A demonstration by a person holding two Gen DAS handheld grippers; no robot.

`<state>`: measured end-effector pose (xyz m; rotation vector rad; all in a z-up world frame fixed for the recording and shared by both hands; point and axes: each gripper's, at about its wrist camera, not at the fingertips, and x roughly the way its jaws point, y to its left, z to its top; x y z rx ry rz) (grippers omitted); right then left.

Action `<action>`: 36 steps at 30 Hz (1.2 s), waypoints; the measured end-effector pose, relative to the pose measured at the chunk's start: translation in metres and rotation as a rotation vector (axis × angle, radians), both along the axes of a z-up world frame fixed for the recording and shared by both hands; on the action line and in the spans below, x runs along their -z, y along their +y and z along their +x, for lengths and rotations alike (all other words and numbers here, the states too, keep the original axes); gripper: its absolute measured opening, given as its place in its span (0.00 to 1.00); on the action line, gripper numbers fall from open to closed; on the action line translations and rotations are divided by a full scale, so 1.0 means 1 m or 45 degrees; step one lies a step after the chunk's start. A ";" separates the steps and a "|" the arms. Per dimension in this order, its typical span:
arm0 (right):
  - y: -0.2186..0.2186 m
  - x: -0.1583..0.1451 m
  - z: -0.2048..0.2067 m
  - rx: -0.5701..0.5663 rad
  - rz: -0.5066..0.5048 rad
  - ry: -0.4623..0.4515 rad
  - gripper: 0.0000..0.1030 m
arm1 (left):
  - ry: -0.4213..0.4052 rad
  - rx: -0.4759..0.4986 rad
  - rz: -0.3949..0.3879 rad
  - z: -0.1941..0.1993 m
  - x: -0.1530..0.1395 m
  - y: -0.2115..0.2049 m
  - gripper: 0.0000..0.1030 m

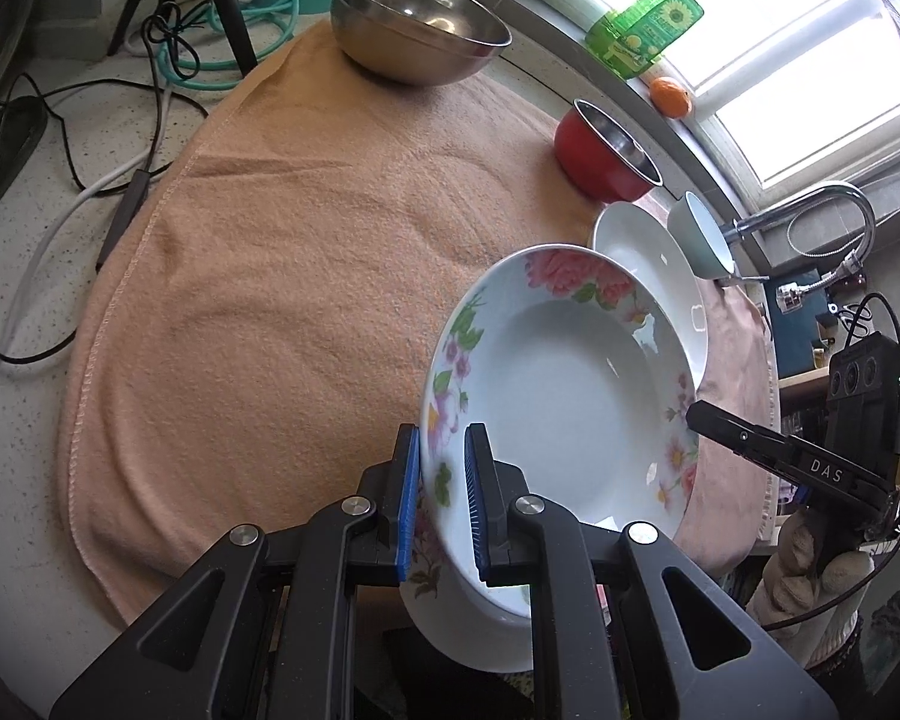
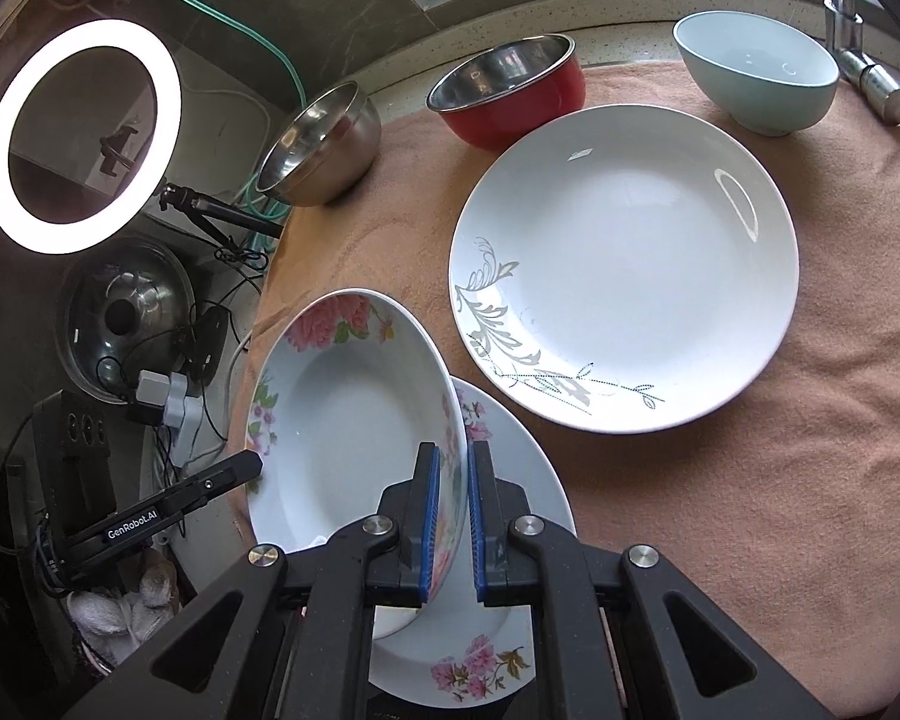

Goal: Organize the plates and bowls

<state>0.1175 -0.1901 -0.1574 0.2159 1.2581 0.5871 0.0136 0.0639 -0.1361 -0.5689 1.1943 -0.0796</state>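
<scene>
Between L fingers (image 1: 441, 498) & R fingers (image 2: 451, 516): tilted floral plate (image 1: 546, 396) rim.

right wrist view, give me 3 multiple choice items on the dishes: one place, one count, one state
1. Where is the red bowl?
A. between the steel bowl and the pale blue bowl
B. on the white plate
C. off the towel

2. How many bowls stand along the back?
A. one
B. three
C. five

3. How is the floral deep plate held?
A. lying flat, untouched
B. upside down
C. tilted, its rim in both the left hand-held gripper and the right hand-held gripper

A, it sits between them; B, steel, red and blue; C, both pairs of pads straddle its rim above another floral plate.
</scene>
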 end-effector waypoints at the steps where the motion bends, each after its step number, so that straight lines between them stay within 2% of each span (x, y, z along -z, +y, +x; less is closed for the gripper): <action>1: -0.001 0.000 -0.002 0.003 -0.002 -0.001 0.09 | 0.001 0.004 0.000 -0.001 0.000 -0.001 0.12; 19: -0.025 0.017 -0.032 0.050 -0.009 0.057 0.09 | 0.032 0.067 0.009 -0.015 0.007 -0.018 0.12; 36: -0.026 0.026 -0.037 0.049 -0.059 0.082 0.08 | 0.052 0.085 0.035 -0.017 0.016 -0.026 0.12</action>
